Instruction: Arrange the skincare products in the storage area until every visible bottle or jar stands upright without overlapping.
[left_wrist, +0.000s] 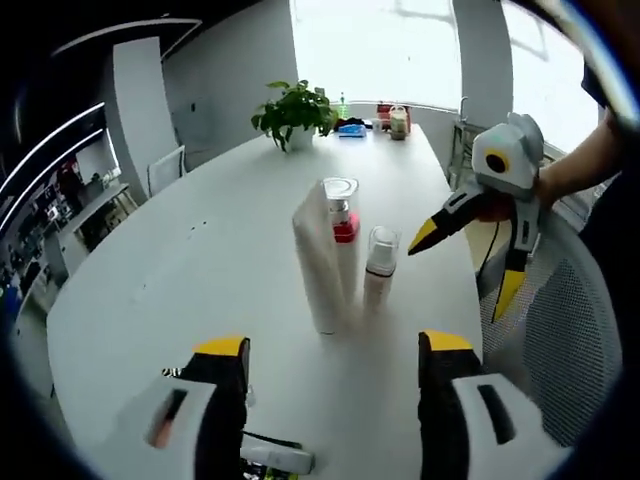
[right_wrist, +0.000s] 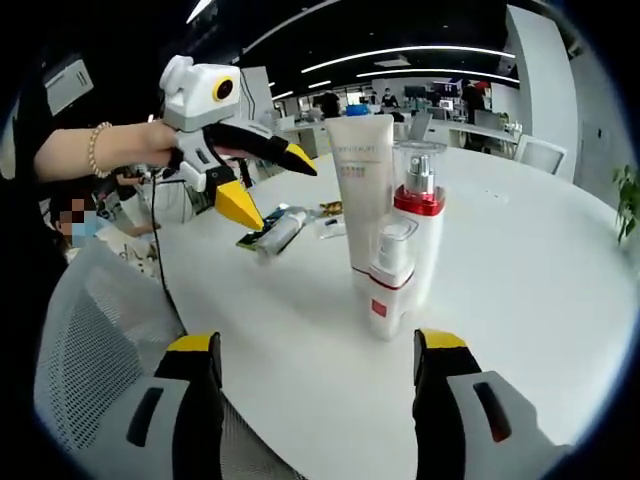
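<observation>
Three products stand upright close together mid-table: a tall white tube (left_wrist: 315, 265) (right_wrist: 360, 190), a white bottle with a red band and clear cap (left_wrist: 343, 235) (right_wrist: 418, 230), and a small clear-capped pump bottle (left_wrist: 380, 265) (right_wrist: 388, 290). Another tube (left_wrist: 275, 455) (right_wrist: 280, 230) lies flat on the table beside small packets (right_wrist: 330, 215). My left gripper (left_wrist: 335, 350) (right_wrist: 275, 190) is open and empty, on the near side of the group. Beside the pump bottle, my right gripper (left_wrist: 464, 267) (right_wrist: 320, 345) hangs open, holding nothing.
The white oval table (left_wrist: 200, 270) carries a potted plant (left_wrist: 292, 115) and small items (left_wrist: 390, 120) at its far end. A mesh chair (left_wrist: 560, 330) (right_wrist: 100, 330) stands at the table's edge. A person's hands hold both grippers.
</observation>
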